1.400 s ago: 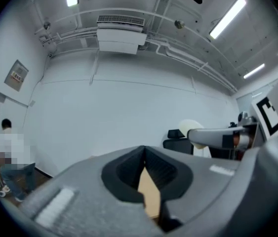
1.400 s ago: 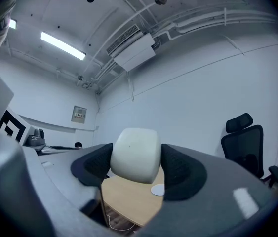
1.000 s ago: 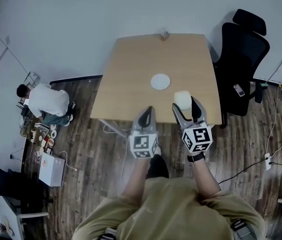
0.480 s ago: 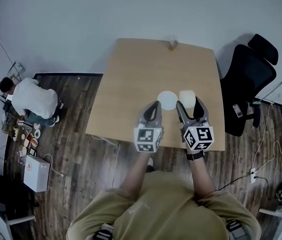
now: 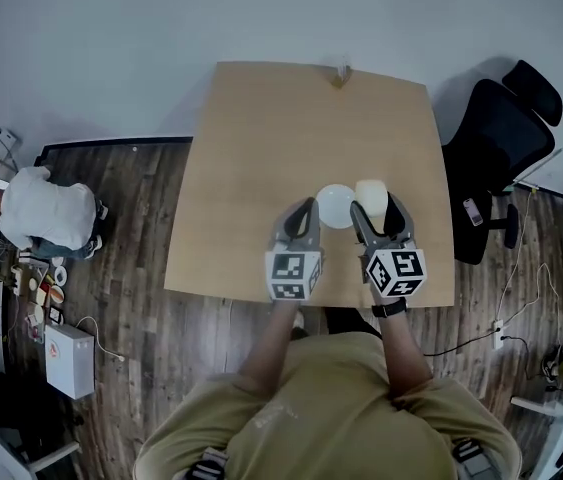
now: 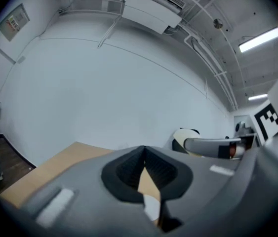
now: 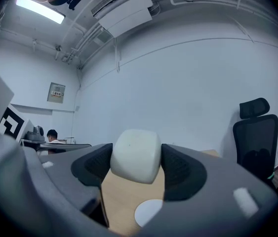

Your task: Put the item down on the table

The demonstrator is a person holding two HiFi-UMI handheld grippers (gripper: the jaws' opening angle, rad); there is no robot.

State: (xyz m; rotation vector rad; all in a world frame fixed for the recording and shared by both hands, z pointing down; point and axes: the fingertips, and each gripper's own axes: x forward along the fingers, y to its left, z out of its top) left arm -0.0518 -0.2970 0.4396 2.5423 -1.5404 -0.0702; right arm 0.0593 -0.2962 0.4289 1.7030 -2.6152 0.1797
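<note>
- Head view: the right gripper (image 5: 373, 208) pinches the item (image 5: 370, 192), a pale rounded block, just right of the white disc (image 5: 335, 206) that lies on the table (image 5: 251, 138). The left gripper (image 5: 304, 214) hangs just left of the disc, carrying nothing. From up here I can't tell if the item touches the tabletop.
- Left gripper view: its jaws are pressed together at the tips with nothing between them. The head view doesn't really settle that. A bit of white below them is probably the disc.
- Right gripper view: the jaws squeeze the item on two opposite sides. The disc sits lower in frame, so the item looks held above the wood. There's no dent at the pads, so my guess is light, fairly stiff and smooth. The rounded sides could slip, so a mid-height side grip seems right.
</note>
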